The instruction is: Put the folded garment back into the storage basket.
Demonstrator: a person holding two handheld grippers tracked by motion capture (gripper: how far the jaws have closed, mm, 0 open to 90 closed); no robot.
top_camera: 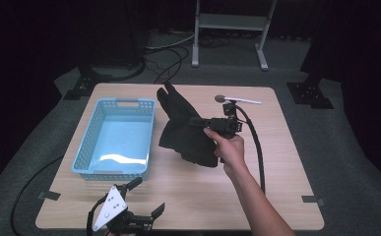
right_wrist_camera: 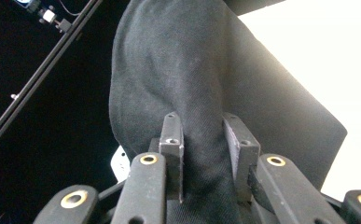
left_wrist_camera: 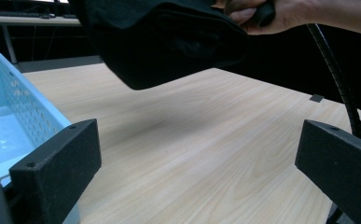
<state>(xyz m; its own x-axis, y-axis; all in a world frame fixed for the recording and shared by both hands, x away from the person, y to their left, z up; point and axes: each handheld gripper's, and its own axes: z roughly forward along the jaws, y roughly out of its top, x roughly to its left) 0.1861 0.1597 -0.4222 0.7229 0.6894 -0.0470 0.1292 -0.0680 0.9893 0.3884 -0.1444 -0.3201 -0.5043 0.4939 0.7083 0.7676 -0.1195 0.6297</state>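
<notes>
A black cloth hangs above the middle of the wooden table, lifted off its surface. My right gripper is shut on a bunched fold of that black cloth, which is pinched between its two pads and fans out beyond them. From low at the table's front edge, the black cloth shows hanging in the air with a hand gripping above it. My left gripper rests near the front left edge, its jaws wide open with nothing between them.
A light blue plastic basket stands on the left half of the table, beside the cloth. A small white-handled tool lies near the far edge. A black cable trails from the right gripper.
</notes>
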